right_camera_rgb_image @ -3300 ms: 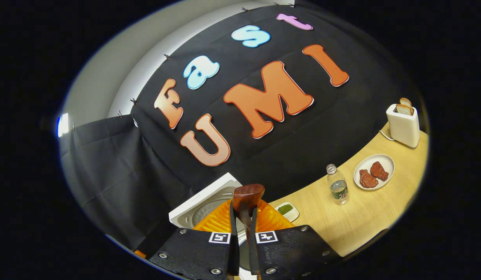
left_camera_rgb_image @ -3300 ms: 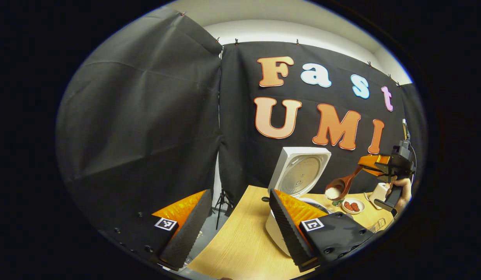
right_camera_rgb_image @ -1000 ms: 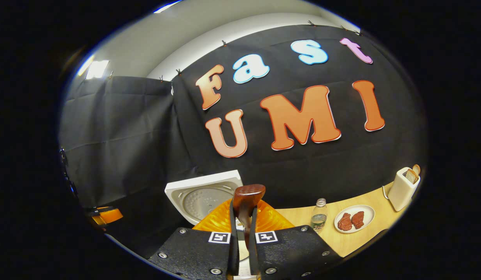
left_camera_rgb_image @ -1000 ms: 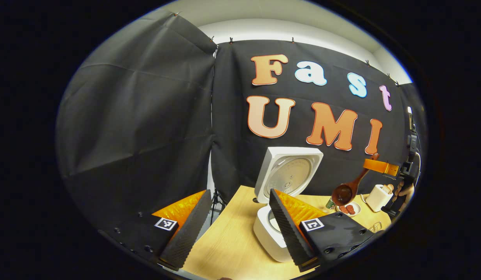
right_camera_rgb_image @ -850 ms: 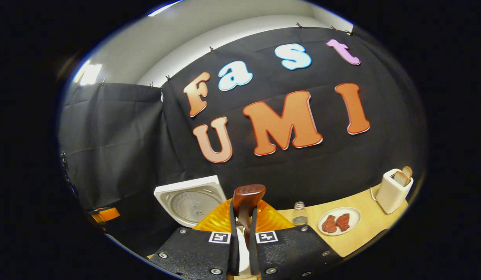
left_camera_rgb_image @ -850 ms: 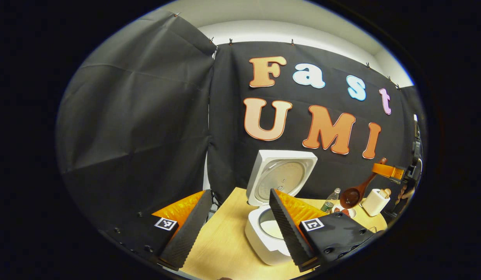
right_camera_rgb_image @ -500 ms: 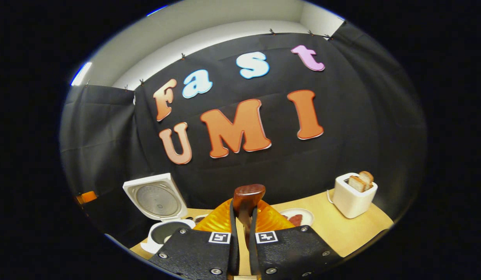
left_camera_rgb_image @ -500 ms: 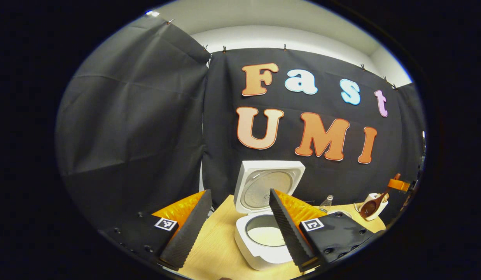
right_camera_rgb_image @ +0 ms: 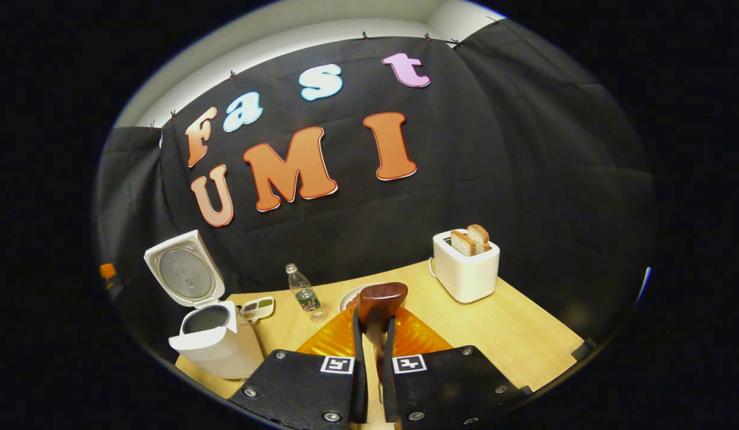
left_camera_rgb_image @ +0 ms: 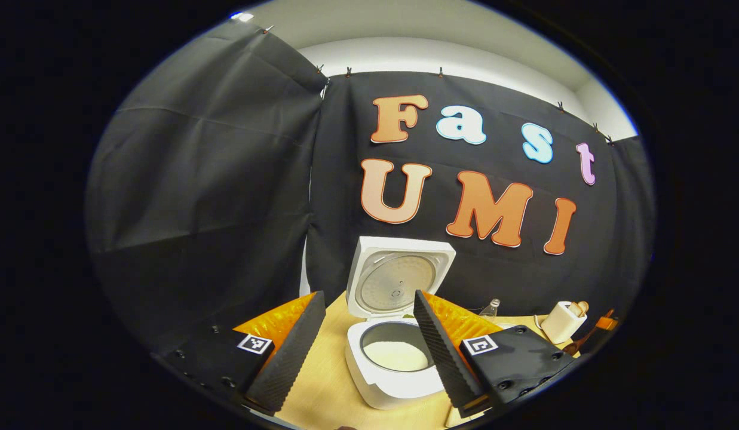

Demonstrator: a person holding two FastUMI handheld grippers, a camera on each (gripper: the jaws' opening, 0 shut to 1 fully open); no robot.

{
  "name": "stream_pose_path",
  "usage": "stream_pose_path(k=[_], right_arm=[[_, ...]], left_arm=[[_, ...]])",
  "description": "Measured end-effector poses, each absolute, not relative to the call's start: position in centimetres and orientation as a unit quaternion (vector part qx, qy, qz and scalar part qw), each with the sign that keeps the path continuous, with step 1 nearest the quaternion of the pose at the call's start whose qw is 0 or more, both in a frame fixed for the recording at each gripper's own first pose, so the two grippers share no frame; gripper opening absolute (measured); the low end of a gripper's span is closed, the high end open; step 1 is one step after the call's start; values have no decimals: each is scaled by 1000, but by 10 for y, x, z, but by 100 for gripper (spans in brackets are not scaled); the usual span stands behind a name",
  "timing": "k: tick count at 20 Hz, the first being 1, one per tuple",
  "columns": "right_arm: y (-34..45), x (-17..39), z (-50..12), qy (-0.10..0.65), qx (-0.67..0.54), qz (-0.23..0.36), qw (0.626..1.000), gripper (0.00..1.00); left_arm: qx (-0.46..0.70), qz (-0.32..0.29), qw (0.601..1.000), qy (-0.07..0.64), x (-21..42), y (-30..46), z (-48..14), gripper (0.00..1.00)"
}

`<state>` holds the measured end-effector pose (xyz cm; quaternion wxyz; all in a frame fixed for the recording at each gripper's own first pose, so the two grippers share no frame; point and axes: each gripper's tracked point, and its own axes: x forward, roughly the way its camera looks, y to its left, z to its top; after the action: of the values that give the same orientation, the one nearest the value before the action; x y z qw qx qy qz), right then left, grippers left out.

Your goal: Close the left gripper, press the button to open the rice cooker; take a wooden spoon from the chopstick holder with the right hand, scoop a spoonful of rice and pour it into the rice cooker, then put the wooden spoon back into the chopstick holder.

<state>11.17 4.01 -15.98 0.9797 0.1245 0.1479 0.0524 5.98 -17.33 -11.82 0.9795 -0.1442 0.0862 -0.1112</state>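
The white rice cooker [left_camera_rgb_image: 393,382] stands open with its lid [left_camera_rgb_image: 399,278] upright and white rice [left_camera_rgb_image: 396,355] in the pot. It sits just beyond and between the fingers of my left gripper [left_camera_rgb_image: 363,352], which is open and holds nothing. My right gripper [right_camera_rgb_image: 372,325] is shut on the wooden spoon [right_camera_rgb_image: 380,300], whose brown end sticks up between the fingers. In the right gripper view the rice cooker [right_camera_rgb_image: 211,340] is off to the left. At the far right edge of the left gripper view, the wooden spoon [left_camera_rgb_image: 575,345] hangs low over the table.
On the wooden table [right_camera_rgb_image: 524,334] stand a white toaster [right_camera_rgb_image: 466,272] with bread slices, a small water bottle [right_camera_rgb_image: 303,294] and a small dish [right_camera_rgb_image: 258,307]. A plate [right_camera_rgb_image: 348,297] lies partly hidden behind the spoon. The toaster [left_camera_rgb_image: 561,321] stands right of the cooker.
The right gripper carried the spoon from above the cooker off to the right and lower. The spoon held rice 3.3 s ago and has looked empty since 1.0 s ago. The left gripper stays open.
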Motion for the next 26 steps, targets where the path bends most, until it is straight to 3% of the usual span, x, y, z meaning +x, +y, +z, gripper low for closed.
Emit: stream_pose_path(k=[6,16,18,19,20,21,26], right_arm=[[46,110,-221,200,125,53,970,9],[55,116,-264,236,132,24,962,22],[52,110,-261,236,135,15,962,30],[50,107,-259,237,132,11,963,50],[46,104,-256,234,129,6,964,58],[43,100,-251,230,124,1,965,92],[35,89,-215,203,112,-10,973,95]], left_arm=[[-139,-106,981,86,69,-181,-104,100],[-118,-140,981,61,152,-230,-40,100],[-97,-148,982,60,172,-246,-31,100],[-90,-154,982,59,179,-255,-24,100],[-85,-160,982,56,187,-264,-17,100],[-81,-165,982,53,194,-270,-12,100],[-80,-176,980,55,243,-296,9,100]])
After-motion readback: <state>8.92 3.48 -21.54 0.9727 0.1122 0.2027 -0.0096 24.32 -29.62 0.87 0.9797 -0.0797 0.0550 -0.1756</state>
